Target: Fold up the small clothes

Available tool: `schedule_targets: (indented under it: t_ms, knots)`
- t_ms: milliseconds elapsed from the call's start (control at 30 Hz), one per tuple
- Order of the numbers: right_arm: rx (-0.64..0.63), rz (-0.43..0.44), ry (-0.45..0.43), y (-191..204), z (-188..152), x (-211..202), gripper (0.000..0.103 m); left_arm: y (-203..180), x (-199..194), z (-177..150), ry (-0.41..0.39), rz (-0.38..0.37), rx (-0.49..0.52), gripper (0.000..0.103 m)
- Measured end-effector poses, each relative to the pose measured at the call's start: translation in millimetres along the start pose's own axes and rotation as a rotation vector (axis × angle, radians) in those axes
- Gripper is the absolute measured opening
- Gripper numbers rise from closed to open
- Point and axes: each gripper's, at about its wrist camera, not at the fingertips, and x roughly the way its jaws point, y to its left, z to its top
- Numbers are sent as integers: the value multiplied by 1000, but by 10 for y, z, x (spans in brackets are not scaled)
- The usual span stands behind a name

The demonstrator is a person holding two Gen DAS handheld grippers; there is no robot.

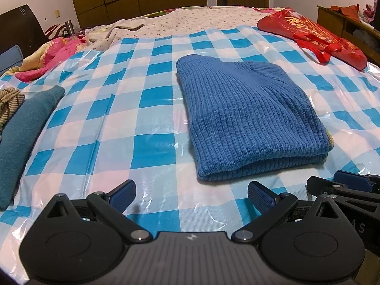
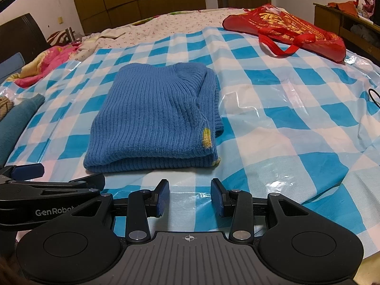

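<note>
A blue ribbed knit sweater point(image 1: 247, 118) point(image 2: 154, 121) lies folded into a neat rectangle on the blue-and-white checked plastic sheet point(image 1: 114, 128) point(image 2: 285, 128) over the bed. A yellow trim shows at its right edge. My left gripper point(image 1: 192, 196) hovers just in front of the sweater's near edge, jaws wide open, nothing between them. My right gripper point(image 2: 190, 198) sits beside it to the right, jaws partly apart and empty, just short of the sweater's near right corner. Each gripper shows at the edge of the other's view.
A folded teal garment point(image 1: 21, 137) point(image 2: 16, 121) and a striped one point(image 1: 9, 102) lie at the left. A red bag point(image 1: 313, 38) point(image 2: 287, 30) rests at the far right. Pink bedding point(image 1: 57, 57) is bunched at the far left; wooden wardrobes stand behind.
</note>
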Motion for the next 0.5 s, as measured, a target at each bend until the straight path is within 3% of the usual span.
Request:
schedule_targets:
  t_ms: [500]
  knots:
    - [1,0,0,-2,2,-4,39,-18,-25,-8,-15,17,12,103]
